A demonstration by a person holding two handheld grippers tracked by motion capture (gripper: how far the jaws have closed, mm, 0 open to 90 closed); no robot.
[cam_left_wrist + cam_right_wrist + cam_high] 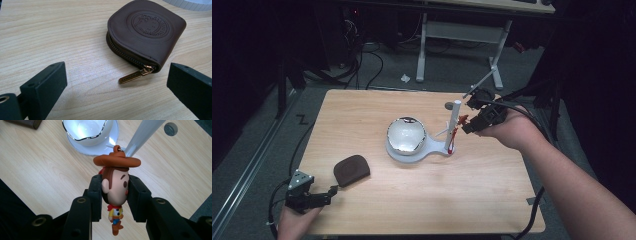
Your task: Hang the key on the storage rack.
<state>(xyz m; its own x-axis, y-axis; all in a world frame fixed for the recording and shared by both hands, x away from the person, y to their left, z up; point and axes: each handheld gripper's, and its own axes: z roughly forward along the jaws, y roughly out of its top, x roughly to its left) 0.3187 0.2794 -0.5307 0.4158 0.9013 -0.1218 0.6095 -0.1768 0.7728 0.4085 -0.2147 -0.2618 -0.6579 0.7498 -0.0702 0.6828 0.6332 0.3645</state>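
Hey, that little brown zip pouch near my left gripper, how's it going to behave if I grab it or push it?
The brown pouch lies flat, so it would probably slide rather than roll or tip. Its leather-like skin looks soft, so it may give slightly between the open left gripper jaws. The zipper pull lies loose and would likely dangle.

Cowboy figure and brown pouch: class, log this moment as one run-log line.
right gripper: shut on cowboy figure beside white stand | left gripper: open, short of brown pouch | pouch: zipped, flat on table
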